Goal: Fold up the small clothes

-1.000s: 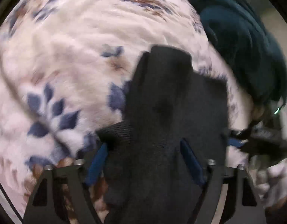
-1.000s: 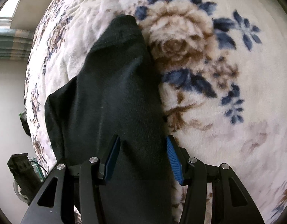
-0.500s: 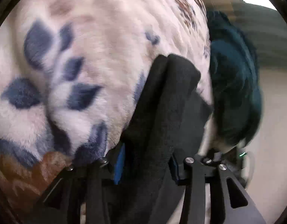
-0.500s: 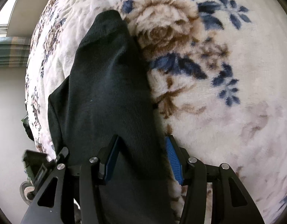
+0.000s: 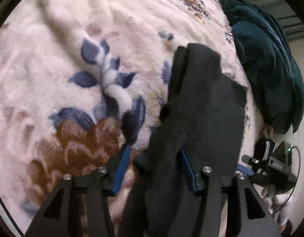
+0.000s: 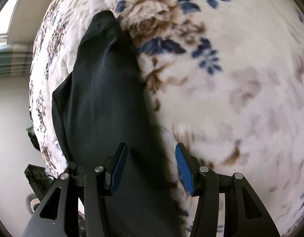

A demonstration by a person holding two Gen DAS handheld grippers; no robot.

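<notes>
A black garment (image 5: pixel 207 106) lies partly doubled over on a floral fleece blanket (image 5: pixel 76 63). In the left wrist view its bunched edge rises between the blue pads of my left gripper (image 5: pixel 154 158), which is shut on it. The right wrist view shows the same garment (image 6: pixel 104 90) running smooth and long away from my right gripper (image 6: pixel 150 152), whose narrowed fingers are shut on its near end. The right-hand pad (image 6: pixel 183 165) stands over the blanket (image 6: pixel 231 79) just beside the cloth's edge. My right gripper (image 5: pixel 248 167) also shows at the garment's far corner in the left wrist view.
A dark teal velvet cushion (image 5: pixel 270 69) lies at the blanket's right edge, beyond the garment. Black equipment with a cable and a green light (image 5: pixel 280 162) sits behind the right gripper. In the right wrist view the bed's left edge drops to a pale floor (image 6: pixel 11 118).
My left gripper's fingers have drawn in from wide apart onto the garment's edge, and its view has swung across the blanket. The right gripper's finger gap is unchanged; its view has drifted a little.
</notes>
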